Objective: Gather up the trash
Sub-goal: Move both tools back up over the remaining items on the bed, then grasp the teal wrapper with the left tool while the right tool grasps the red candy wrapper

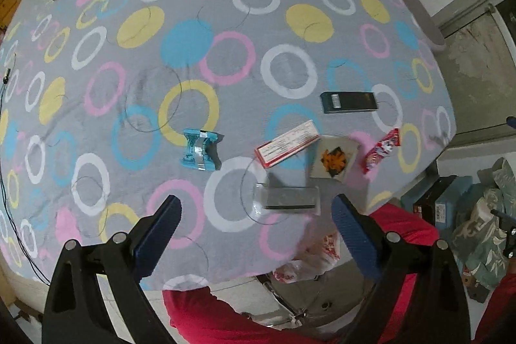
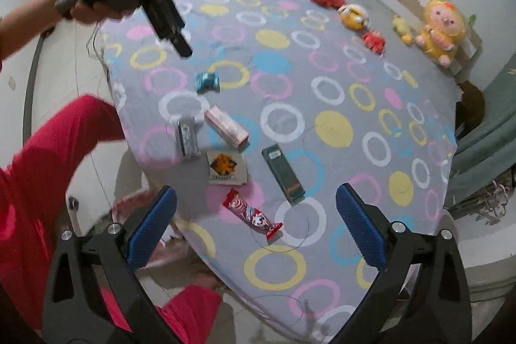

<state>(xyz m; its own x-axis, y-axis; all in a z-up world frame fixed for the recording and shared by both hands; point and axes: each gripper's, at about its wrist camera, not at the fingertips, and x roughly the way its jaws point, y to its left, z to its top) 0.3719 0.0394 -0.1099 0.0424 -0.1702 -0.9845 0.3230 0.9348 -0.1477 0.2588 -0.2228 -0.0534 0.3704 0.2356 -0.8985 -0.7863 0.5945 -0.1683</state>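
Hovering: left tool [image 1: 256, 234] wide, empty, grey box [image 1: 289, 198] just ahead between fingers; right tool [image 2: 256, 221] wide, empty, candy wrapper [image 2: 252, 212] just ahead. Risk: box near bed edge, nudged off.

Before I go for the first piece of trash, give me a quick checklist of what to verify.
1. Left gripper open, holding nothing: ok.
2. Right gripper open, holding nothing: ok.
3. Silver-grey box lies just ahead of the left gripper: ok.
4. Red candy wrapper lies between the right fingers' line: ok.
5. Plastic bag below the table edge open to receive: cannot tell.
6. Blue crumpled wrapper apart from other items: ok.
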